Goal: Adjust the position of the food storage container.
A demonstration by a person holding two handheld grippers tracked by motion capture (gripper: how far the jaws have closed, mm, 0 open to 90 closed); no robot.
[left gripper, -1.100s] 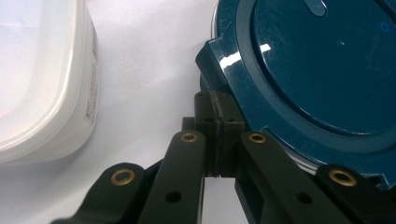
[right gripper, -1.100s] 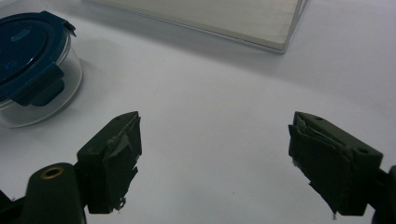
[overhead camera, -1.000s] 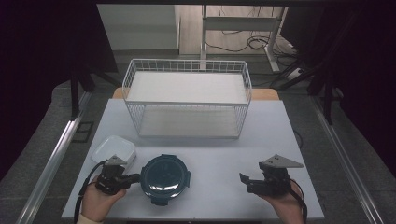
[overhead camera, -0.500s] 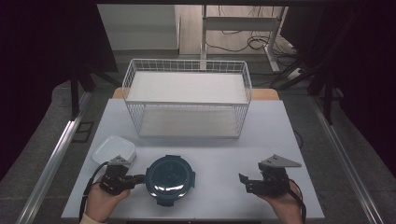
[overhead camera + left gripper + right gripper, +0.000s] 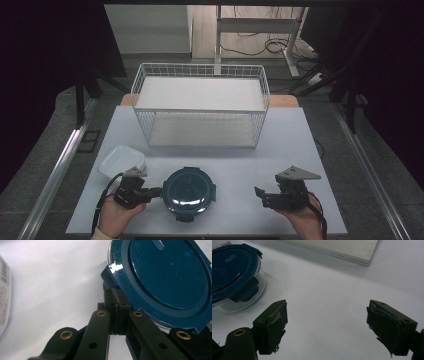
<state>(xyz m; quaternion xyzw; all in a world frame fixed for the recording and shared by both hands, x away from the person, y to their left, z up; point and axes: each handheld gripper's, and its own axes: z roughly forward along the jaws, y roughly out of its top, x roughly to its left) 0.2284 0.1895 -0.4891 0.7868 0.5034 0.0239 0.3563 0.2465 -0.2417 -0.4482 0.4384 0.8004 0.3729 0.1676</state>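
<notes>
Bright, evenly lit white table amid dark surroundings; soft shadows, close-range blur, slight lid glare.

No text or label here can be read.

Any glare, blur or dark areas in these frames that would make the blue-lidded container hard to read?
High view: surroundings very dark, table evenly lit, soft sheen on the container lid. Left gripper view: lid sharp, a bright glare spot on its clip; the shut left tongs are dark. Right gripper view: open right tongs slightly soft; container casts a faint shadow.
</notes>
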